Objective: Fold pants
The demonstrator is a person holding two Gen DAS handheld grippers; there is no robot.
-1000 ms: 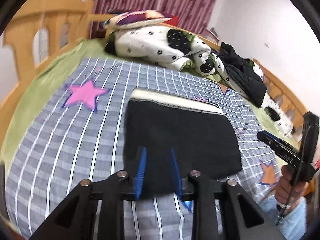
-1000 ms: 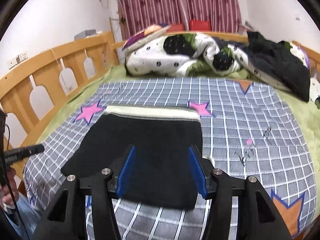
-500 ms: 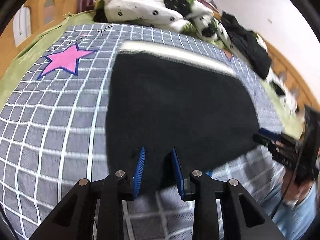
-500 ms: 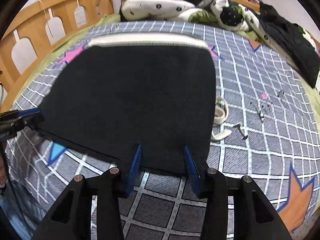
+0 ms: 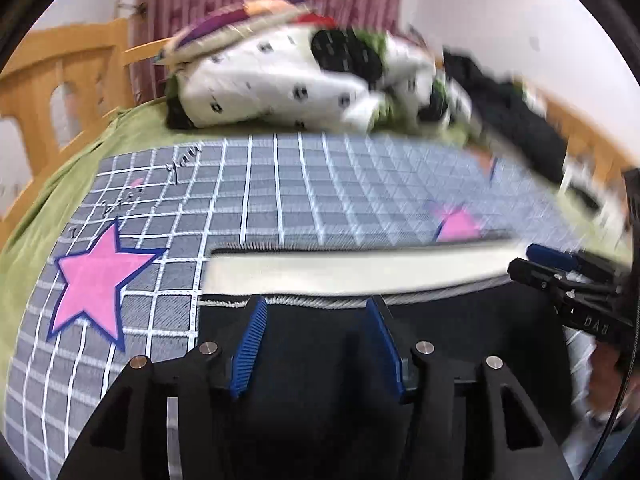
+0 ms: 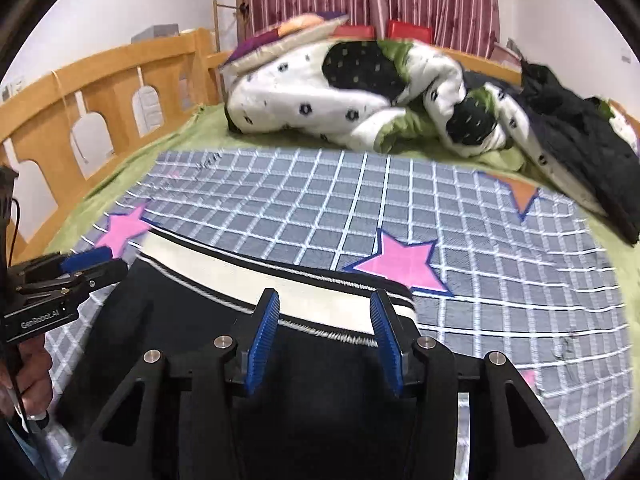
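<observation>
Pants (image 5: 304, 360) now lie folded into a compact black block on the grid blanket (image 5: 280, 184), white waistband (image 5: 360, 272) at the far edge. A second ago both tongs sat at the near hem; now both have carried forward to the waistband, so the hem looks brought up to it. My read: this fold is laid and you're at the release.

Left to right, taking the waistband as reference:
- Pink star (image 5: 92, 284) sits just left of the waistband's left end.
- Left gripper (image 5: 316, 308): jaws have just been opening and now stand spread, tips just short of the waistband, black cloth under and between them, pads not pressing it.
- Right gripper (image 6: 324, 312): also spread after a small reopening, tips at the seam where black meets the waistband, nothing pinched.
- Second pink star (image 6: 400, 264) lies just beyond the waistband's right end.

Left view is blurred, so edge alignment can't be confirmed.
</observation>
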